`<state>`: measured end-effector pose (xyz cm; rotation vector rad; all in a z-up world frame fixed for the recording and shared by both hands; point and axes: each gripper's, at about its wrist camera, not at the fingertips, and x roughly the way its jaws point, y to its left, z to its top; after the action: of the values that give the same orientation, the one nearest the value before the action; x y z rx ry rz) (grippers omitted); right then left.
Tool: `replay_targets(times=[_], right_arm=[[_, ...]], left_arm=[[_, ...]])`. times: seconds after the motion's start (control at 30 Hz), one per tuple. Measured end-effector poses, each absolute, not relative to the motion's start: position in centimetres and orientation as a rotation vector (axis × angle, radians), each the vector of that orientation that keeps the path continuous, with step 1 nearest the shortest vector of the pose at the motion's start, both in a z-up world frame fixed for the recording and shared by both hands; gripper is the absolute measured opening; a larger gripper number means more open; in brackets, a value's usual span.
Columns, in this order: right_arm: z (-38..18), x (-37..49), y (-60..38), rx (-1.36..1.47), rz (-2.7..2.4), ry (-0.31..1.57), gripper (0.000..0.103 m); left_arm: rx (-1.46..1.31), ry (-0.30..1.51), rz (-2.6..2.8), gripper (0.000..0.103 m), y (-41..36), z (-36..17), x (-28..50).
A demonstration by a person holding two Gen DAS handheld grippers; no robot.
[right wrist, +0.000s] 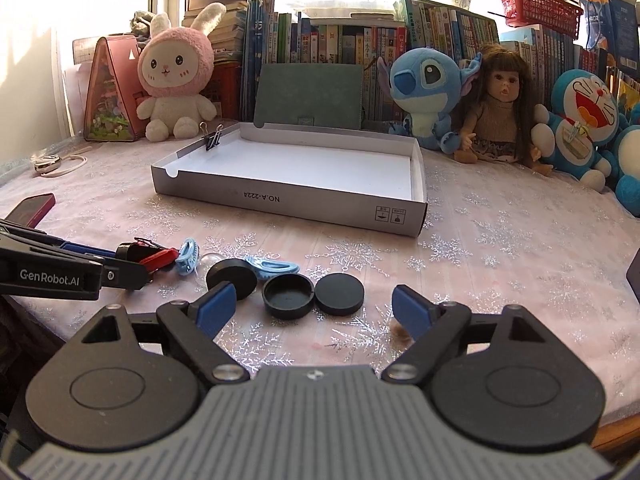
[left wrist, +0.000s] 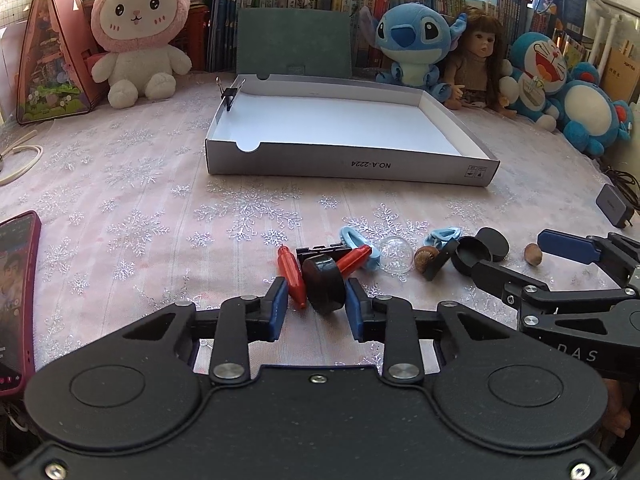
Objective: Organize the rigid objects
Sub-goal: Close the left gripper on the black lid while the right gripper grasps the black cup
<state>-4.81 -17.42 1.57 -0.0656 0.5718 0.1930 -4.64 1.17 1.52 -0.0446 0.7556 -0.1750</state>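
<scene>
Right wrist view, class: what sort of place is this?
Probably a home room, perhaps a child's: shelved books behind, a bunny plush and doll along the back, and a snowflake tablecloth.

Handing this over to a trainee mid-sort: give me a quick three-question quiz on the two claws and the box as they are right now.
1. True or false: the white box already holds several sorted pieces.
2. What is the left claw shut on? A) a blue clip B) the black disc C) a brown nut
3. Fill in: the right claw is ____, with nothing gripped.

Key: 1 false, only a binder clip sits on its side wall. 2 B. 3 open.
</scene>
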Motion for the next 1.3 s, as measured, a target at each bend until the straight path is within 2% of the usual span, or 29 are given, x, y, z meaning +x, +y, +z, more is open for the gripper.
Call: replay_targets(times=[0.07,0.23,0.37,0.5,0.7,0.9,1.3], right_arm=[[1.5,-4.9,-17.2,-0.075,0.195,0.57,0.083],[1.4,-5.4,-17.2,-0.059,0.213,0.573,0.053],[1.2,-5.4,-16.7,-0.098,0.228,0.58,0.049],[0.7,-4.6,-16.5,-0.078,0.233,0.617,0.039],[0.4,-3.9,-16.4,-0.075,0.234,0.623,0.038],[0.4,-3.2,-17.0,-0.07,0.207,0.628,0.041],[0.7,-3.3,-17.4,-0.054,0.212,0.63,0.041]], left_arm=[[-0.045,0.755,-0.186,0.028,1.2,1.6,-4.9],[-0.064,0.74,-0.24,0.026,1.3,2.2,-5.8],[-0.061,0.745,-0.295,0.026,1.0,2.2,-6.3],[-0.061,0.77,-0.266,0.026,0.9,1.5,-5.7],[-0.051,0.752,-0.203,0.026,1.6,1.2,-4.8],[0.001,0.711,-0.121,0.035,2.2,1.3,-4.4],[0.046,0.676,-0.106,0.037,3.2,2.0,-5.8]])
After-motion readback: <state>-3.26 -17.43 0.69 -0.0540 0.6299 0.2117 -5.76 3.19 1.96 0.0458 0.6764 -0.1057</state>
